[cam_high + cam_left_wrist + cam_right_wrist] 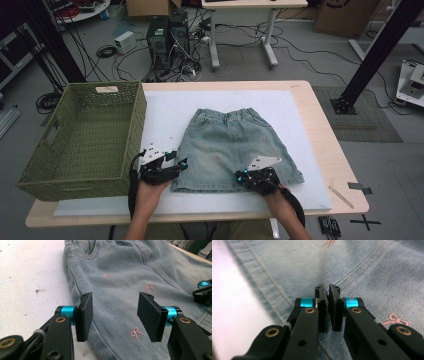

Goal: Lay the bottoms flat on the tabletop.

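You've got a light wooden table here, and most of its top is covered by a white mat that reaches nearly to the near edge. On the mat's left end sits a green woven basket, overhanging the table's left edge a bit. A denim skirt lies flat in the middle of the mat, waistband at the far side, hem towards you, with little pink bows stitched on it. On the bare wood at your near right there's a thin pale stick and a strip of dark tape right by the edge.
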`<state>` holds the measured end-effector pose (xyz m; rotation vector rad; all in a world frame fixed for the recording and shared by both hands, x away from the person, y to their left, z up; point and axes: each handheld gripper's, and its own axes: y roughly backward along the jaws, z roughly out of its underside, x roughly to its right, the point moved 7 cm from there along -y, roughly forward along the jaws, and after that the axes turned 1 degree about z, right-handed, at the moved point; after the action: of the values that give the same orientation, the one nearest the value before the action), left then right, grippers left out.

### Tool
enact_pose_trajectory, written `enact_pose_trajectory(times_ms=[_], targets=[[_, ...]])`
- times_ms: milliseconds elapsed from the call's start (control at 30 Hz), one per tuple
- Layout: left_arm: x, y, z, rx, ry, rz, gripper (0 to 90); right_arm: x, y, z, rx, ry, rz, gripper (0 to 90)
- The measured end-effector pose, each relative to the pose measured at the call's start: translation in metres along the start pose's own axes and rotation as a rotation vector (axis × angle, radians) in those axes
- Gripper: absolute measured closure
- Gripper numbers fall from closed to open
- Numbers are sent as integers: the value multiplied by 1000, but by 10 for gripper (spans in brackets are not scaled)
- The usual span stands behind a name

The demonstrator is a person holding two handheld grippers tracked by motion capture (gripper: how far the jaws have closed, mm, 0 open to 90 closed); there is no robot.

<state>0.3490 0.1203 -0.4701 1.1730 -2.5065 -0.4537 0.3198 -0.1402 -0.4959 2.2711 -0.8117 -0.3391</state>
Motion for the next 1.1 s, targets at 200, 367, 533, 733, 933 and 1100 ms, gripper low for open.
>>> enact_pose_trajectory(times_ms=[200, 367, 533, 733, 933, 1100], targets=[[-1, 0, -1, 7, 9, -1, 440, -2, 4, 3, 25, 7, -25, 762], [-2, 2, -3, 31, 10, 8, 395, 15, 19, -1, 125, -38, 8, 522], [-1, 2, -7, 47, 11, 7, 340, 48, 41, -2, 201, -52, 96, 350], [3, 0, -9, 48, 7, 3, 304, 82, 62, 3, 247, -113, 186, 212], [5, 0, -12, 46, -10, -3, 304, 99, 72, 9, 248, -128, 217, 212], [3, -1, -12, 44, -9, -12, 304, 102, 74, 12, 245, -135, 225, 212]])
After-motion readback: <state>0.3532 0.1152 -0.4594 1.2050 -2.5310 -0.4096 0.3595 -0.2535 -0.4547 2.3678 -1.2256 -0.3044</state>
